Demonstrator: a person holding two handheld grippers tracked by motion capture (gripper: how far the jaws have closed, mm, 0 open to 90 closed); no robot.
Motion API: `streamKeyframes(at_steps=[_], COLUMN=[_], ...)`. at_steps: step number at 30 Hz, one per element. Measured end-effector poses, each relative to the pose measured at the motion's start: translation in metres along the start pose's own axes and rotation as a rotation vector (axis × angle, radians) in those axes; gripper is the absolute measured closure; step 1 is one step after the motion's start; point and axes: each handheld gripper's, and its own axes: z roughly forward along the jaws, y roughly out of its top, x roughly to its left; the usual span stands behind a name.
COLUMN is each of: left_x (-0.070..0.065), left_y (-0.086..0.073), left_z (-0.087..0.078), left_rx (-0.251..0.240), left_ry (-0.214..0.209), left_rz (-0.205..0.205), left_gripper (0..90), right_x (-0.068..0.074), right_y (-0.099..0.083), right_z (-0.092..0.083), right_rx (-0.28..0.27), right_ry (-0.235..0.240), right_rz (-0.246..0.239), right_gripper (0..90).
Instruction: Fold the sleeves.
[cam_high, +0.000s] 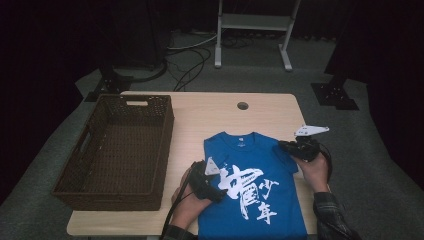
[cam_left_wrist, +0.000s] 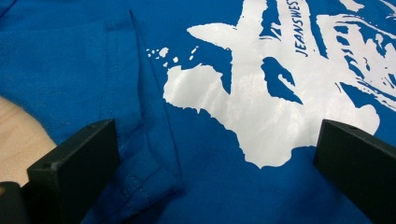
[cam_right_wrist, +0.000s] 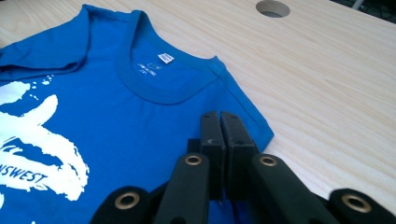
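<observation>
Overhead, a blue T-shirt with white print is being shown lying flat on the near right part of a pale wooden table, collar pointing away from the person. A dark wicker basket is being shown on the table's left side, apart from the shirt. The left gripper is being held over the shirt's left edge, and the right gripper is being held at the shirt's right shoulder and sleeve.

Along the left gripper's own jaws, spread wide apart, the folded-in sleeve and the white print are being framed between them, with nothing being pinched.

Along the right gripper's jaws, pressed together, blue fabric is being seen beneath and beside the tips, near the sleeve hem; whether cloth is being caught between them cannot be told. The collar and a round table hole are being shown beyond.
</observation>
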Motion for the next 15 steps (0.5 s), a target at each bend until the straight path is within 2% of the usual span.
streamKeyframes(at_steps=[15], left_x=[0.000], left_y=[0.000], left_z=[0.000], left_rx=[0.000], left_ry=[0.001], left_rz=[0.001], left_gripper=[0.1], right_x=[0.012], right_y=[0.012], right_z=[0.019], right_rx=[0.030], right_ry=[0.031], right_rz=[-0.030], right_gripper=[87.9])
